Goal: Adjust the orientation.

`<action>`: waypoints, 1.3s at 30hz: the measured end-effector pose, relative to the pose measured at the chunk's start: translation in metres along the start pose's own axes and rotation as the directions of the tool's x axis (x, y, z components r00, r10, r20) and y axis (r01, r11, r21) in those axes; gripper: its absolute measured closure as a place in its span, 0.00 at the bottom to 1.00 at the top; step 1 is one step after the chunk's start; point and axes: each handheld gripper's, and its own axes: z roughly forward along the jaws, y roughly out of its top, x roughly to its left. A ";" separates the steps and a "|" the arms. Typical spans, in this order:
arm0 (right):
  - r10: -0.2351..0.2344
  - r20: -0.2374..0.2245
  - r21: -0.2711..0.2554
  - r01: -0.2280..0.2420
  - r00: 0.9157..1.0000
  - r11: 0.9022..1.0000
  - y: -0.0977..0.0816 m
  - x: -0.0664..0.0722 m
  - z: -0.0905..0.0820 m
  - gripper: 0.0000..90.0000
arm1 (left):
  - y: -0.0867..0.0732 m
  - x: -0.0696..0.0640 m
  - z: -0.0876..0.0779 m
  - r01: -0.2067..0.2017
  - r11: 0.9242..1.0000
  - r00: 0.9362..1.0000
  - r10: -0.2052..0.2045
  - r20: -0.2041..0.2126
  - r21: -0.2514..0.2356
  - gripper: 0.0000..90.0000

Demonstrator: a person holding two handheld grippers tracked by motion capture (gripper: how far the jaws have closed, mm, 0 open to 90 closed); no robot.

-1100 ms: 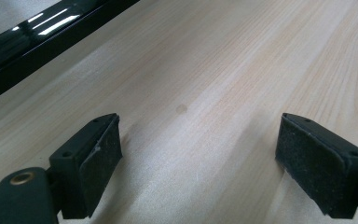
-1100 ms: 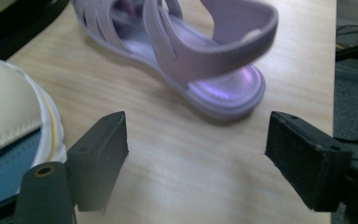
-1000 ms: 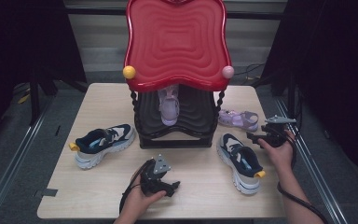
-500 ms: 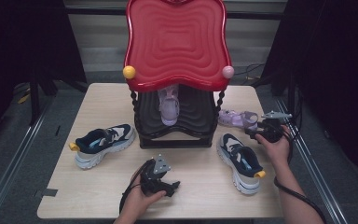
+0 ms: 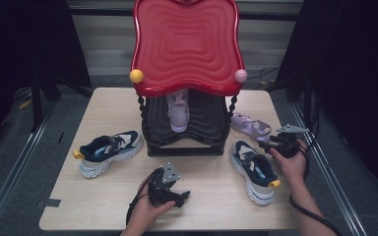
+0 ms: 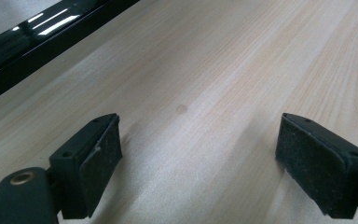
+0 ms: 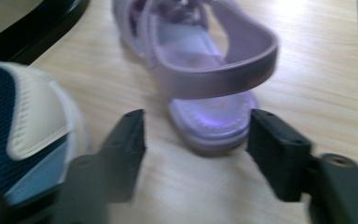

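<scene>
A: Where is the sandal (image 7: 209,77)?
B: On the table (image 5: 113,187), right of the rack (image 5: 187,123), beside a sneaker (image 5: 254,169); its heel lies between the right gripper's (image 7: 193,135) jaws.
A: Is it gripped?
B: No. The jaws have just been closing, but the pads stand apart from the heel (slightly blurred).
A: The left gripper (image 6: 196,154)?
B: Released, jaws wide over bare wood near the front edge

light wooden table (image 5: 103,201), grey floor (image 5: 10,162)
</scene>
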 end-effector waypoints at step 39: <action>0.028 -0.006 0.037 -0.028 1.000 0.999 -0.018 0.009 -0.003 0.40 | 0.000 0.000 0.000 0.001 1.000 1.000 -0.001 0.000 0.000 0.15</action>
